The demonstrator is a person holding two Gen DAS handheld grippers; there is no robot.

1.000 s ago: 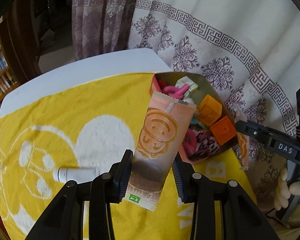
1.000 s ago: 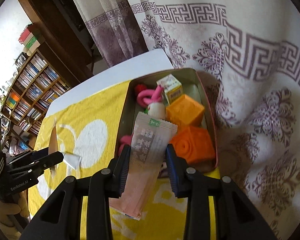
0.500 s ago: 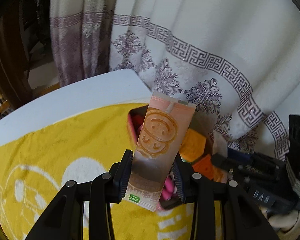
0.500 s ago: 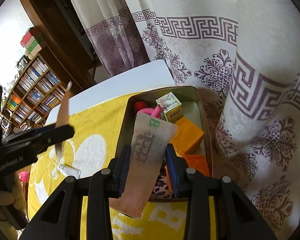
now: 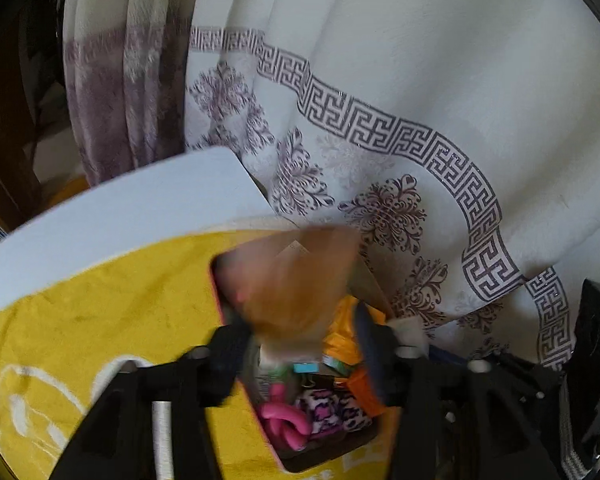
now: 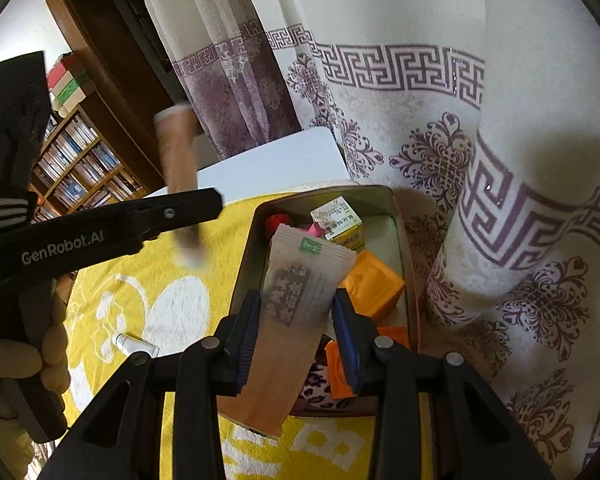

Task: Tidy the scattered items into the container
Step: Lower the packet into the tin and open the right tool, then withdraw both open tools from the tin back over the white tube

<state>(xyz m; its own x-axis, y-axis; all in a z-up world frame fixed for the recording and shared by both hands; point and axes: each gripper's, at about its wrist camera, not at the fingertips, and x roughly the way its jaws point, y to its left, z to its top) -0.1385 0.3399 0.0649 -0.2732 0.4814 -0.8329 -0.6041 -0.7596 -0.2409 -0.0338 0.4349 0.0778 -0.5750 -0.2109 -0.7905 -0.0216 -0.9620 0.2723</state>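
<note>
An open tin (image 6: 392, 232) on a yellow towel (image 6: 140, 264) holds orange cubes (image 6: 372, 288), a small carton (image 6: 338, 220), pink pieces and a leopard-print item (image 5: 328, 412). My left gripper (image 5: 300, 332) hangs over the tin with its jaws opening. A blurred pink-orange sachet (image 5: 292, 280) stands loose between them, clear of both pads. My right gripper (image 6: 296, 308) is above the tin's near end, its jaws starting to open, both pads still against a pale pink sachet (image 6: 300, 292). A white tube (image 6: 134, 346) lies on the towel.
A patterned white curtain (image 6: 460, 152) hangs against the tin's far and right sides. The white table (image 6: 268, 164) ends just beyond the towel. A bookshelf (image 6: 84, 168) stands to the left. A gloved hand (image 6: 20, 360) holds the left gripper's handle.
The left gripper carried its sachet from over the towel to above the tin, then its jaws spread and let the sachet go. The right gripper stayed put with its sachet.
</note>
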